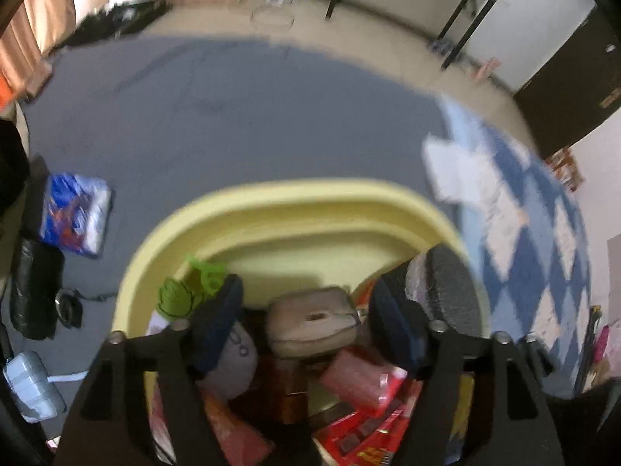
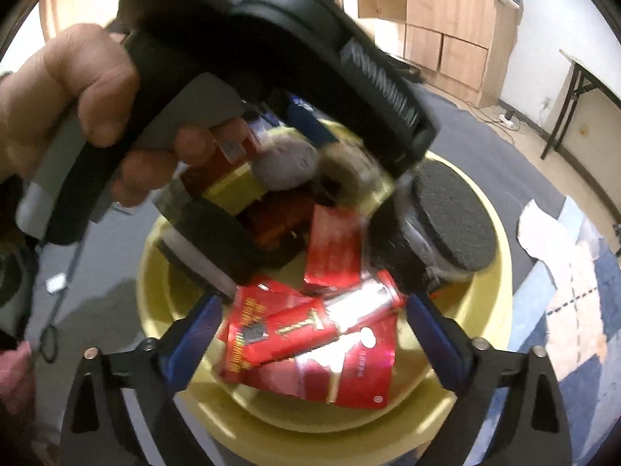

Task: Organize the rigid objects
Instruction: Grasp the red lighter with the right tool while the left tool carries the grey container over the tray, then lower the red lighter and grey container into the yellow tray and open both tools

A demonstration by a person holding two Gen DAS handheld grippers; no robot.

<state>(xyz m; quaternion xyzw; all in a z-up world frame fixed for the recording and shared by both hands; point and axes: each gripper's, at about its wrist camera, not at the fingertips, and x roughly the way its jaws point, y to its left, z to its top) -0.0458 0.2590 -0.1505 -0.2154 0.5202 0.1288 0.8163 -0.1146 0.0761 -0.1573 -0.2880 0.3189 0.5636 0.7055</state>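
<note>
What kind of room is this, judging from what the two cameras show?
Probably a room in a home or dormitory, with the work done on the floor. A yellow basin full of small items sits on a grey carpet, wooden cabinets line the wall, and a folding table stands nearby.

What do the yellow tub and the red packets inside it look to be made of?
The yellow tub looks like moulded plastic: smooth, one-piece rounded rim, dull sheen. The red packets look like glossy foil or plastic film, with crinkled, silvery reflective patches; blur leaves the exact type open.
</note>
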